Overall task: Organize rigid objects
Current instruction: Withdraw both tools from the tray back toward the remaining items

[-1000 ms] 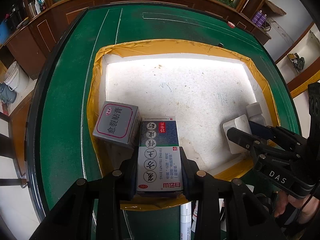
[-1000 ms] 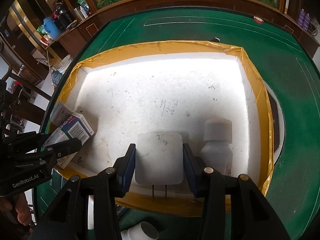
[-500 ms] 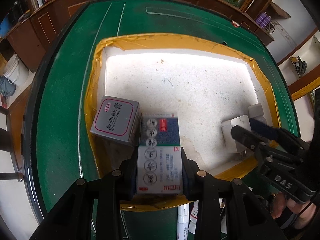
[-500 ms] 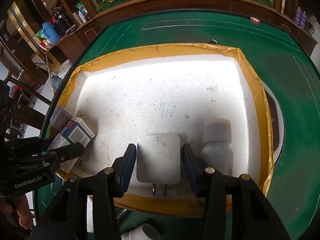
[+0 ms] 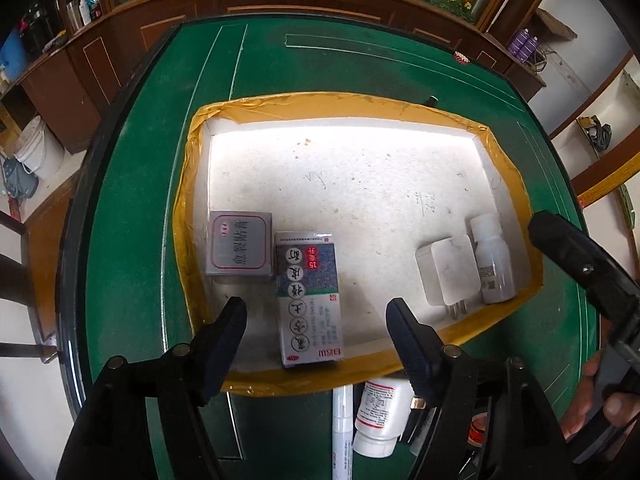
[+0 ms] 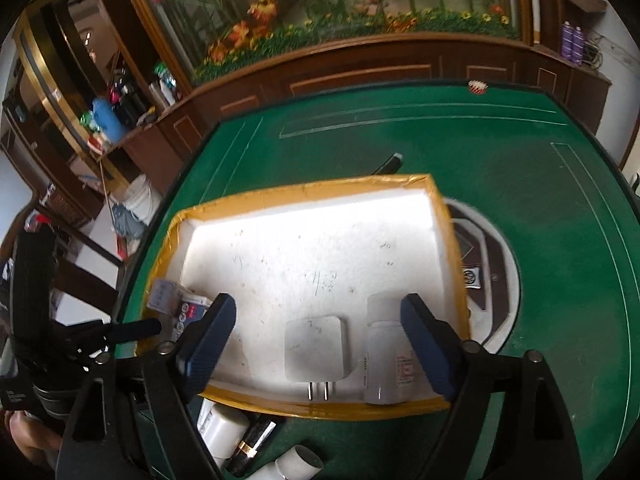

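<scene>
From the left wrist, the left gripper [image 5: 316, 316] has just been opening and now stands released, its jaws wide on either side of the blue-and-white medicine box [image 5: 309, 298] without touching it; the box lies flat in the foam tray [image 5: 508, 168], at the near rim, with the grey box [image 5: 239, 243] touching its far-left corner. Toward the tray's near-right corner lie the white charger plug [image 5: 450, 268] and, just beside it, the small white bottle [image 5: 493, 262]. Outside the tray's near rim, on the green table [image 5: 132, 208], wait a white marker [image 5: 342, 420] and a pill bottle [image 5: 380, 416]. From the right wrist, the right gripper [image 6: 318, 328] has likewise just been opening and is released, holding nothing; the plug and bottle lie below its jaws, against the tray's near rim. This looks like the end of a placing step for both hands. The next move, I judge, calls for drawing back over the near rim to the loose items there, a white tube [image 6: 298, 462] and a dark cylinder [image 6: 252, 442] among them, and closing squarely on one without nudging its neighbours.
</scene>
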### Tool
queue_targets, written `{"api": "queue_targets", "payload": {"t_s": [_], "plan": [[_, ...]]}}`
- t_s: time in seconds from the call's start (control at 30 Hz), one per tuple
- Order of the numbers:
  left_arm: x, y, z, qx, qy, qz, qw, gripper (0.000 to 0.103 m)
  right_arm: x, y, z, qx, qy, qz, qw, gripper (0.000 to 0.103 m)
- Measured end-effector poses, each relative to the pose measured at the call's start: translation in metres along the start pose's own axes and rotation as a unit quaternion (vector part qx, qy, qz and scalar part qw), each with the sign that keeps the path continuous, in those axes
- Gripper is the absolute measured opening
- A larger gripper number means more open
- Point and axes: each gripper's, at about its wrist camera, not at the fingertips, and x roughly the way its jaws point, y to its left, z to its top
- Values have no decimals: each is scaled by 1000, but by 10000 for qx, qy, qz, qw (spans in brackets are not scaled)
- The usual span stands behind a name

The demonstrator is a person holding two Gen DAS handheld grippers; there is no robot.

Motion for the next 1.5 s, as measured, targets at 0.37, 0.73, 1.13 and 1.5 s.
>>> {"api": "queue_targets", "payload": {"t_s": [0.37,0.73,1.13,1.5], "plan": [[-30,-8,-20,-53,-227,94,9997,76,-18,-10,-21,270,191,248,9991,103],[-73,-3,-65,-6,-624,442,9971,98,-47,-18,-43,372,280,114,9989,103],[-73,50,-140,-710,-137,569,9958,98,-58,-50,-66,560,297,-45,9980,103],[-75,49,-194,-600,340,189,9974,98,-51,-63,-93,432,690,15,9967,103]]}}
